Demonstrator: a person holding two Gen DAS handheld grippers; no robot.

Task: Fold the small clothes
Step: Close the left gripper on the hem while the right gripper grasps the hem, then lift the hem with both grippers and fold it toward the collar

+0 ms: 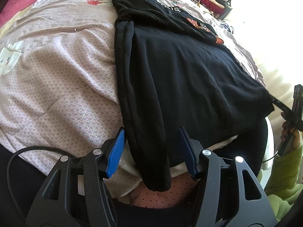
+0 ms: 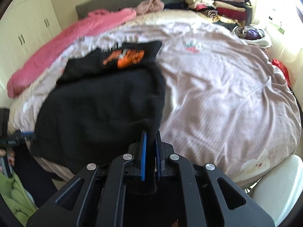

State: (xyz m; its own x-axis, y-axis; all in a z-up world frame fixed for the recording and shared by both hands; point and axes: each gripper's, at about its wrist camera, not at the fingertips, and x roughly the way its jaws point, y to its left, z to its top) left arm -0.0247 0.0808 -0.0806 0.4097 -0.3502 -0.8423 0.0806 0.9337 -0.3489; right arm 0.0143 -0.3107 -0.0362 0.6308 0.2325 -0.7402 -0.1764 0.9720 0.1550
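Note:
A black garment (image 1: 180, 71) with an orange print lies on the bed, its lower part doubled over. My left gripper (image 1: 151, 132) is open, its blue pads on either side of the garment's near left corner, which hangs over the bed edge. My right gripper (image 2: 150, 138) is shut on the garment's near right corner (image 2: 151, 124); the garment (image 2: 98, 104) and its orange print (image 2: 125, 56) show in the right wrist view, blurred. The right gripper also shows at the right edge of the left wrist view (image 1: 291, 111). The left gripper shows at the left edge of the right wrist view (image 2: 20, 138).
The bed has a pale pink patterned quilt (image 1: 56, 71), also in the right wrist view (image 2: 227, 94). A pink blanket (image 2: 66, 43) lies along its far left. Stacked folded clothes (image 2: 217, 7) sit at the far right corner. White cupboards (image 2: 22, 28) stand at left.

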